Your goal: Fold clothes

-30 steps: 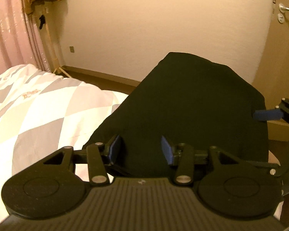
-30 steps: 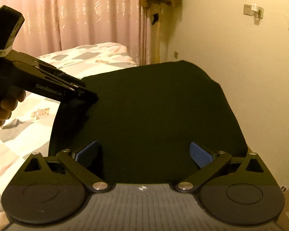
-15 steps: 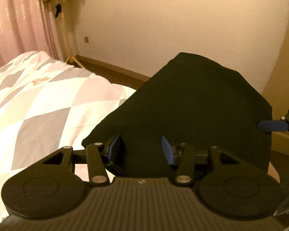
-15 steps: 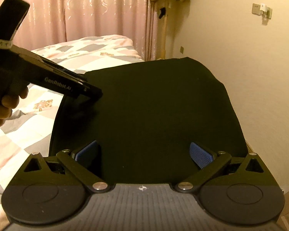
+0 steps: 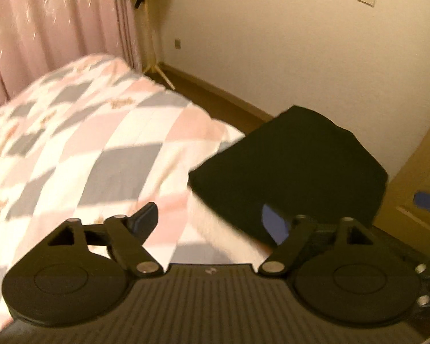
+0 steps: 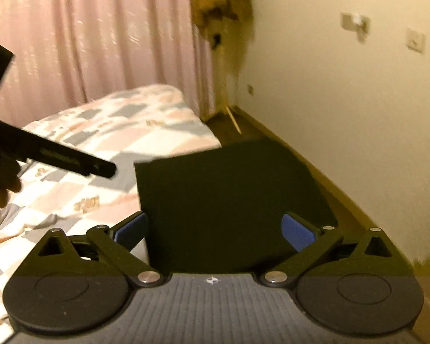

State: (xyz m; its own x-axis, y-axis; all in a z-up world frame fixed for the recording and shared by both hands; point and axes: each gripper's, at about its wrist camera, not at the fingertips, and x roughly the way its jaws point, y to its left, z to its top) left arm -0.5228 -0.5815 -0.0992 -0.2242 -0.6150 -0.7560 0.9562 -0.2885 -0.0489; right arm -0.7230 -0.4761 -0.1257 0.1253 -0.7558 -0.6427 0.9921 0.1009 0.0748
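A black garment [image 5: 292, 166], folded into a flat rectangle, lies on the corner of the patterned bedspread [image 5: 100, 149]

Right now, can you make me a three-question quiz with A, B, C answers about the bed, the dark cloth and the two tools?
1. Where does the black garment lie?
A. on the corner of the bed near the wall
B. hung on the curtain
C. on the floor

2. What colour is the curtain?
A. green
B. pink
C. blue

3. How does the left tool stand?
A. shut on the cloth
B. out of sight
C. open, holding nothing

Answers:
1 A: the folded garment rests on the checked quilt at the bed's corner, with the floor strip and wall beside it.
2 B: the curtain behind the bed shows pale pink folds.
3 C: its jaws stand wide apart with the quilt showing between them; the right tool is open too.
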